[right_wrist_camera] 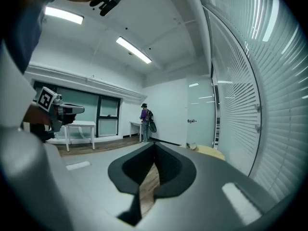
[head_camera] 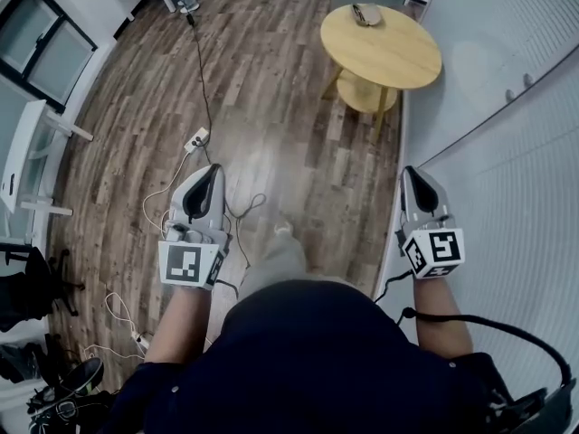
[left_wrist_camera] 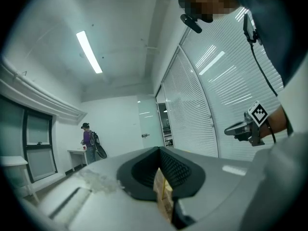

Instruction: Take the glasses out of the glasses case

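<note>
A grey glasses case (head_camera: pixel 366 14) lies shut on the far side of a round yellow table (head_camera: pixel 398 57), well ahead of me. The right gripper view shows the case (right_wrist_camera: pixel 192 146) as a small shape on the table's edge (right_wrist_camera: pixel 214 152). My left gripper (head_camera: pixel 211 172) is held out over the wooden floor, its jaws together with nothing between them. My right gripper (head_camera: pixel 412 174) hangs beside the blind-covered wall, jaws also together and empty. Both are far short of the table. From the side, each gripper view catches the other one: right gripper (left_wrist_camera: pixel 237 129), left gripper (right_wrist_camera: pixel 72 109).
White cables and a power strip (head_camera: pixel 196 139) trail across the floor ahead of my left hand. A white desk (head_camera: pixel 32 152) stands at the left, with dark chairs (head_camera: pixel 27 287) below it. The blind wall (head_camera: pixel 516 170) runs along the right. Far off, a person (right_wrist_camera: pixel 145 117) stands at a desk.
</note>
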`<state>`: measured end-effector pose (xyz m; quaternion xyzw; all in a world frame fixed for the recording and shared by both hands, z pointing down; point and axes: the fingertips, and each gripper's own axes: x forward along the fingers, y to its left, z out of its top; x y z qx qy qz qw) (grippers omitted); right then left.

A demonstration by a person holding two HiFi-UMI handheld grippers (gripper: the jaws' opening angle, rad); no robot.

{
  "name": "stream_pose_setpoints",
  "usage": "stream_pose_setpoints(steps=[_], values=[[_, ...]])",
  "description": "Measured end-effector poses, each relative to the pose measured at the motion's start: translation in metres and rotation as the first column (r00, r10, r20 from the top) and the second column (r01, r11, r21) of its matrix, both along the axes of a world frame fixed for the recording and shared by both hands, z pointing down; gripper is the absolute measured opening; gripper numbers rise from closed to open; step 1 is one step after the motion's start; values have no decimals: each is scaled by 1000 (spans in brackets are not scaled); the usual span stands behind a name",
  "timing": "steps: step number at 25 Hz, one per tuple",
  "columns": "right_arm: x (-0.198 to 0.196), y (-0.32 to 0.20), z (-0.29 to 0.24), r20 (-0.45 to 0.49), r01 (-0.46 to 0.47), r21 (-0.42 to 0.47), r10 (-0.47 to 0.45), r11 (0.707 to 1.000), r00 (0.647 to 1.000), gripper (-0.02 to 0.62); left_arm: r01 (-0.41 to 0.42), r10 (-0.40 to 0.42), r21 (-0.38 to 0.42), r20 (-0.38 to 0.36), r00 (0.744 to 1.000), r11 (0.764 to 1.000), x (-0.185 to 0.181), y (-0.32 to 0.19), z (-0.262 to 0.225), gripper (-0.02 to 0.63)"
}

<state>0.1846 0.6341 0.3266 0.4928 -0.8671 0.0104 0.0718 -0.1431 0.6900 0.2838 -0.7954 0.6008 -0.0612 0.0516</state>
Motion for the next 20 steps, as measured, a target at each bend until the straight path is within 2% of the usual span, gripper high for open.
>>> stream_pose_setpoints(steps=[10, 13, 20], values=[[-42, -101, -15, -46, -34, -12, 33, 999, 998, 9, -73, 73, 17, -21, 997, 997, -48, -131, -3, 6], [-57, -130, -16, -47, -46, -32, 45, 998, 998, 9, -95, 95, 24, -21, 995, 995, -63, -168, -5, 6], [-97, -193, -20, -41, -65, -19, 64, 998, 997, 9, -146, 147, 48, -16, 989, 988, -96, -242, -10, 6]])
